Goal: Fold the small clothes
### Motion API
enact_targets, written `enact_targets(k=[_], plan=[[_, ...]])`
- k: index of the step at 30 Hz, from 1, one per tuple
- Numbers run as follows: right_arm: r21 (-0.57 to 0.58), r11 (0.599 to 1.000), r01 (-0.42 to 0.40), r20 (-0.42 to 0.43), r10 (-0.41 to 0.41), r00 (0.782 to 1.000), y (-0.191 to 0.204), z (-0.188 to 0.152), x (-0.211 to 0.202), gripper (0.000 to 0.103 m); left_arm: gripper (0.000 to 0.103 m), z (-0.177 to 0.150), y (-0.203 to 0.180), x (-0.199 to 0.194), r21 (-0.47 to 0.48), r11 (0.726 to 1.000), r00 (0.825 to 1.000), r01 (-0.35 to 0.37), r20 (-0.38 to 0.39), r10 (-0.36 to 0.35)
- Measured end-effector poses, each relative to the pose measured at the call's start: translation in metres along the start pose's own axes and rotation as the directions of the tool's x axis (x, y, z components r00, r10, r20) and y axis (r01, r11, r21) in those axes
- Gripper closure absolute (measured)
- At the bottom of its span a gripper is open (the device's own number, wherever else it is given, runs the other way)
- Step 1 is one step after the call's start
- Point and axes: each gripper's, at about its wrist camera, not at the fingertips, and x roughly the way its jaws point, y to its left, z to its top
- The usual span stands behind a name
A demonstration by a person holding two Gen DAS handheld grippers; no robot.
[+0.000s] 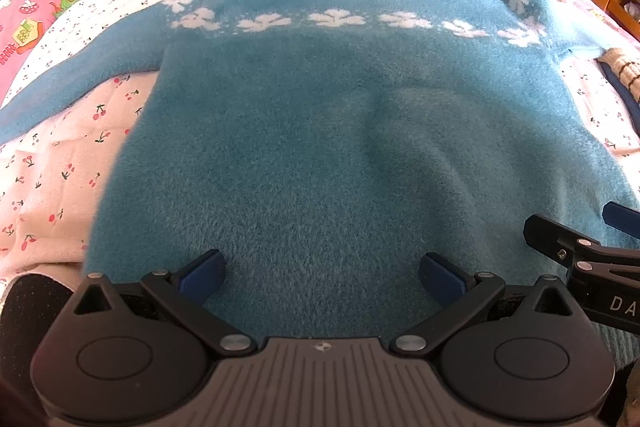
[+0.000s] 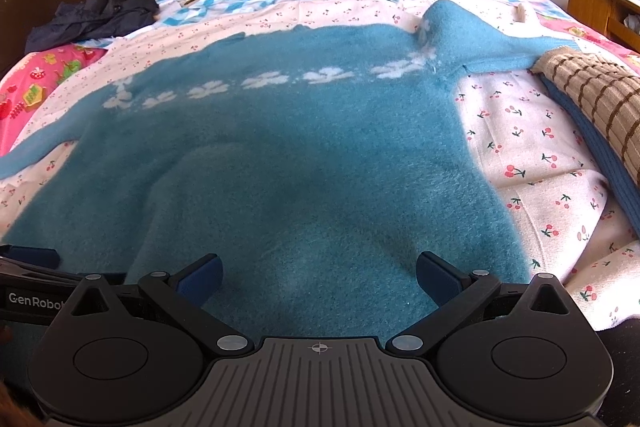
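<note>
Left gripper (image 1: 322,277) jaws apart, mine, over sweater (image 1: 320,147) hem | right gripper (image 2: 319,277) jaws apart, beside it | sweater flat on bedspread (image 2: 520,155)

Both my wrist cameras sit low and close at the near edge of the bed (image 2: 532,155), facing its far edge. My left view stands left of the right view. Both share the blue sweater (image 1: 320,131) (image 2: 304,155) and the headboard corner.
</note>
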Motion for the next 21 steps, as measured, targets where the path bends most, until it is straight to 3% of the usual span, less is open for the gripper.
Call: enact_targets(k=[21], plan=[[-0.004,1.000,-0.006,0.025,0.006,1.000,-0.0001,0.0000,-0.0041,0.001,0.000,-0.0008,-0.0008,-0.0036,-0.008,1.000,1.000,0.014,0.013,-0.014]])
